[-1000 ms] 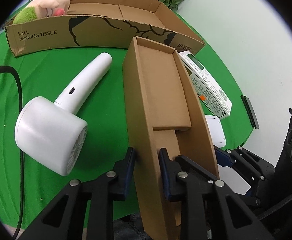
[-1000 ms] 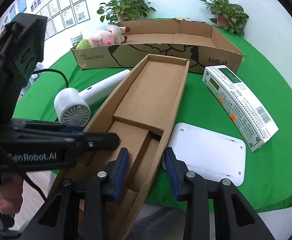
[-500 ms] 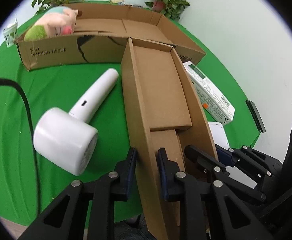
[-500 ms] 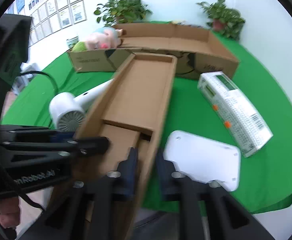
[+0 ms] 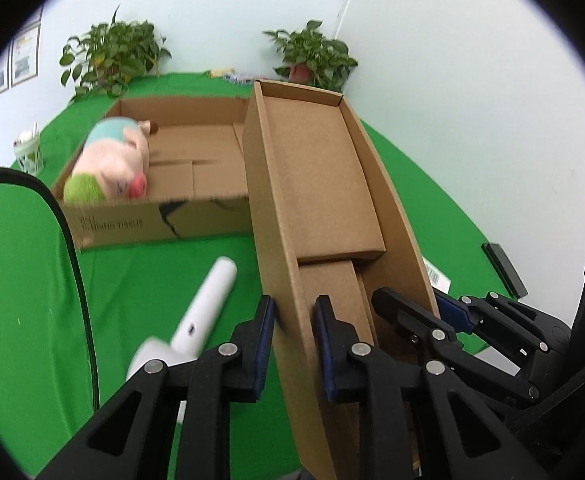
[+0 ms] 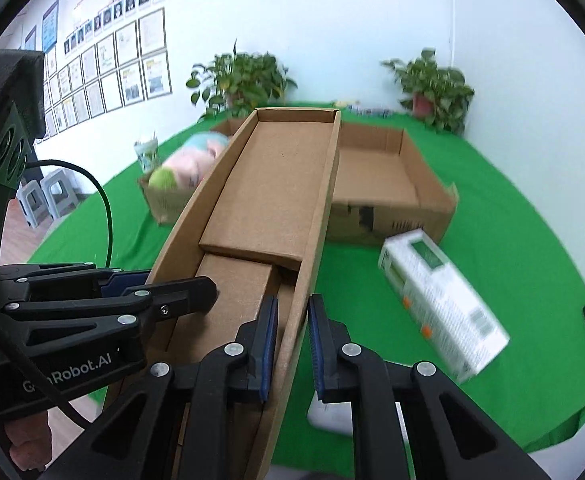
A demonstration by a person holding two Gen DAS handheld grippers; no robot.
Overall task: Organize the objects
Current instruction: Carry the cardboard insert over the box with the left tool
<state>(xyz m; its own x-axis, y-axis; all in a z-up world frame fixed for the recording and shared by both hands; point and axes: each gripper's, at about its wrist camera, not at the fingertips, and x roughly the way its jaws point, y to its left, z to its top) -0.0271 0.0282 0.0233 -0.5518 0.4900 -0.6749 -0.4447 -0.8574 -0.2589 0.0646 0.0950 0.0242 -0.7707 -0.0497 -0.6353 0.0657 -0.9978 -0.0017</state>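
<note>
the left tool (image 5: 292, 344) was clenched on the left wall of the narrow cardboard tray (image 5: 320, 184), one blue pad outside the wall and one inside; the right tool (image 6: 292, 344) was clenched on the opposite, right wall of the same tray, its jaws having just been closing with that wall between them; the tray stretched straight ahead of both tools, its near end between them and its far end reaching over the large open carton (image 5: 196, 148) that sat ahead on the green counter (image 5: 24, 280); whether the tray's far end touched the carton could not be told; inside the tray a folded cardboard flap lay across the floor just ahead of the tools; a plush pig (image 5: 112, 160) lay in the carton's left end, ahead and to the left of the left tool; a white hair dryer (image 5: 200, 316) lay on the counter just left of the left tool, its handle pointing away toward the carton, with a black cable (image 5: 72, 248) curving further left; ahead and to the right of the right tool lay a white and green box (image 6: 440, 300) on the counter, blurred; a flat white object (image 6: 328, 416) showed partly beneath the right tool; potted plants (image 6: 244, 80) stood beyond the carton against the wall.
</note>
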